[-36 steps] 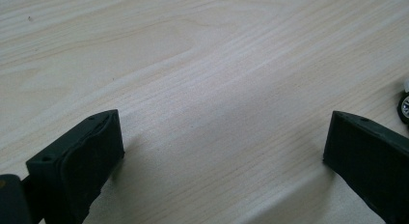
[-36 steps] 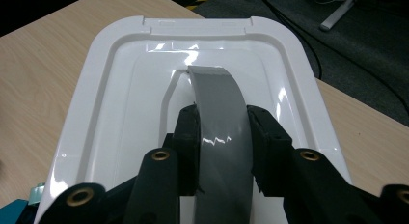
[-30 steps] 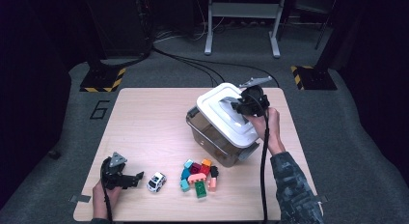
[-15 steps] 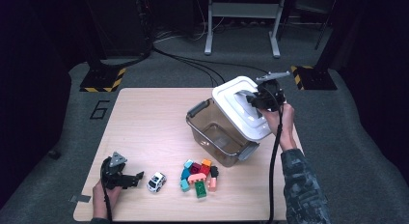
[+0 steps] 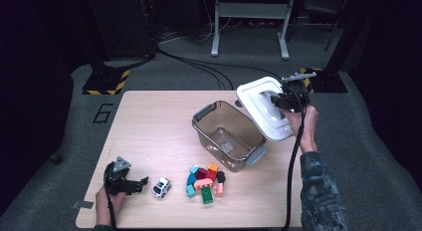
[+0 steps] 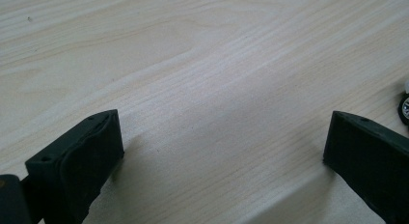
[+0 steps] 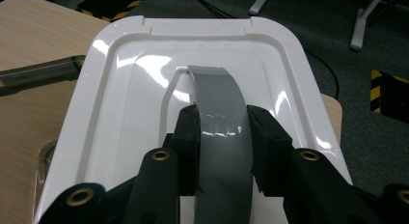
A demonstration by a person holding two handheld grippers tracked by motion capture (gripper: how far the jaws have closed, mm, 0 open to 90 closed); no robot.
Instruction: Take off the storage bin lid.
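1. At the table's [image 5: 149, 121] far right corner, the right gripper [image 5: 283, 99] holds the white lid [image 5: 259, 99] off the bin [image 5: 226, 136]; the lid is tilted and overhangs the table edge on the right.
2. Seen in the right gripper view, its jaws pinch a grey tape handle [image 7: 219, 113] that arches over the middle of the lid [image 7: 130, 113], one pad on each side of the strip.
3. The bin is clear plastic with grey latches. It stands open near the table's middle-right, just left of the lid, and nothing shows inside it.
4. Near the front edge, a heap of coloured blocks [image 5: 204, 181] lies just in front of the bin.
5. A small white toy car [image 5: 161, 187] sits to the left of the blocks, apart from them.
6. At the front left, the left gripper [image 5: 142, 183] rests low over the table, pointing toward the car, close to it but not touching.
7. In the left gripper view, its jaws are spread wide with only bare wood [image 6: 217, 89] between them; a car wheel [image 6: 404, 107] peeks in at the right edge.
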